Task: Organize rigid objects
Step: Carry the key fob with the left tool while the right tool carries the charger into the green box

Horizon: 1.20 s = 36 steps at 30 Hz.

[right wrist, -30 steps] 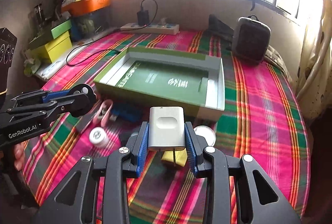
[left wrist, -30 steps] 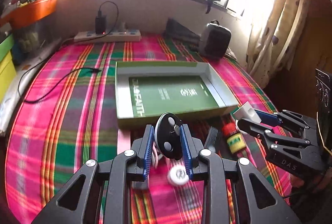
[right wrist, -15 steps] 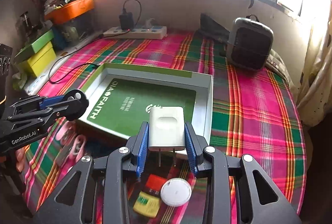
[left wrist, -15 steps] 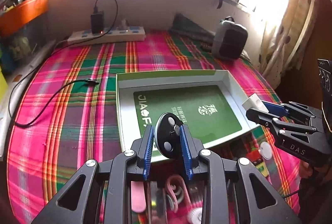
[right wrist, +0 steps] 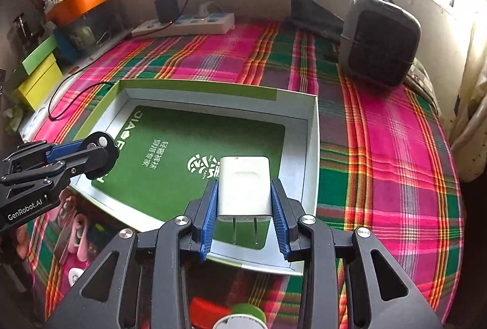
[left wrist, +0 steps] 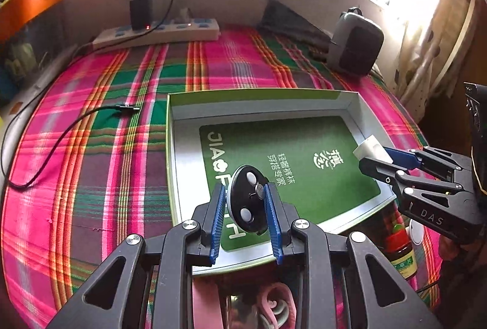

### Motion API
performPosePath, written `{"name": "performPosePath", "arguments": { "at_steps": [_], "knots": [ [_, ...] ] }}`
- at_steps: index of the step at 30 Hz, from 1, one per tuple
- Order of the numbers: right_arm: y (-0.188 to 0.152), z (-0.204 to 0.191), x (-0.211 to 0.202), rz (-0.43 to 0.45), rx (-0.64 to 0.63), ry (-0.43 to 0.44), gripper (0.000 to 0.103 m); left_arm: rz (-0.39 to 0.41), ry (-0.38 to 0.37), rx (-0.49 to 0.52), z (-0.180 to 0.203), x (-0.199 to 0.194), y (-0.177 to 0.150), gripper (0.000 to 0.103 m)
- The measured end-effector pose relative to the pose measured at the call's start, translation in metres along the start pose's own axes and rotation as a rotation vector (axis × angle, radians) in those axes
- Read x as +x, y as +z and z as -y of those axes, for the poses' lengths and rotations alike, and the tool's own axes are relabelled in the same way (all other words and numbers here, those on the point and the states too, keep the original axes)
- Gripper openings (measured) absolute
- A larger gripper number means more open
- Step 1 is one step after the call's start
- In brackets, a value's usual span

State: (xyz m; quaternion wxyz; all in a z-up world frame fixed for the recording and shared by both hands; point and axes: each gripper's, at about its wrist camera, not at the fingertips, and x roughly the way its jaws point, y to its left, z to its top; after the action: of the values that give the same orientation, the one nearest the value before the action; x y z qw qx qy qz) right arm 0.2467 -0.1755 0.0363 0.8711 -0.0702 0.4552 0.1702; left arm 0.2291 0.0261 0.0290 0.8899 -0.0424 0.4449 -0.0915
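A shallow box [left wrist: 175, 128] [right wrist: 310, 152] with white walls and a green printed floor lies on the plaid cloth. My left gripper [left wrist: 245, 205] is shut on a black oval disc [left wrist: 248, 202] with two white dots, held over the box's near left part. My right gripper [right wrist: 245, 211] is shut on a white plug adapter [right wrist: 245, 185], prongs toward the camera, over the box's near right part. From the left wrist the right gripper [left wrist: 369, 153] shows at the box's right wall; from the right wrist the left gripper [right wrist: 102, 146] shows at the box's left edge.
Small items lie below the box's near side: a red-capped bottle [left wrist: 400, 249], pink things [left wrist: 275, 303] [right wrist: 77, 234] and a white round lid [right wrist: 74, 275]. A power strip [left wrist: 158, 32], a grey speaker-like case [right wrist: 380, 39], a black cable [left wrist: 61, 140] and yellow boxes [right wrist: 39, 79] sit farther off.
Both grippers have moved forward and down from the clutter in front of the box to above its floor, each still holding its object. The box now fills more of both views.
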Motion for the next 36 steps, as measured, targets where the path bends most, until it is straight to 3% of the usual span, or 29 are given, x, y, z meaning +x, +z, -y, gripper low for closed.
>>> {"name": "performPosePath", "arguments": {
  "at_steps": [24,36],
  "knots": [
    [0.0,0.002,0.017,-0.026,0.003,0.0,0.035,-0.019,0.017,0.017,0.004,0.008,-0.001,0.026],
    [0.0,0.003,0.015,-0.017,0.025,0.005,0.035,-0.002,0.021,0.026,0.008,0.003,-0.001,0.04]
  ]
}}
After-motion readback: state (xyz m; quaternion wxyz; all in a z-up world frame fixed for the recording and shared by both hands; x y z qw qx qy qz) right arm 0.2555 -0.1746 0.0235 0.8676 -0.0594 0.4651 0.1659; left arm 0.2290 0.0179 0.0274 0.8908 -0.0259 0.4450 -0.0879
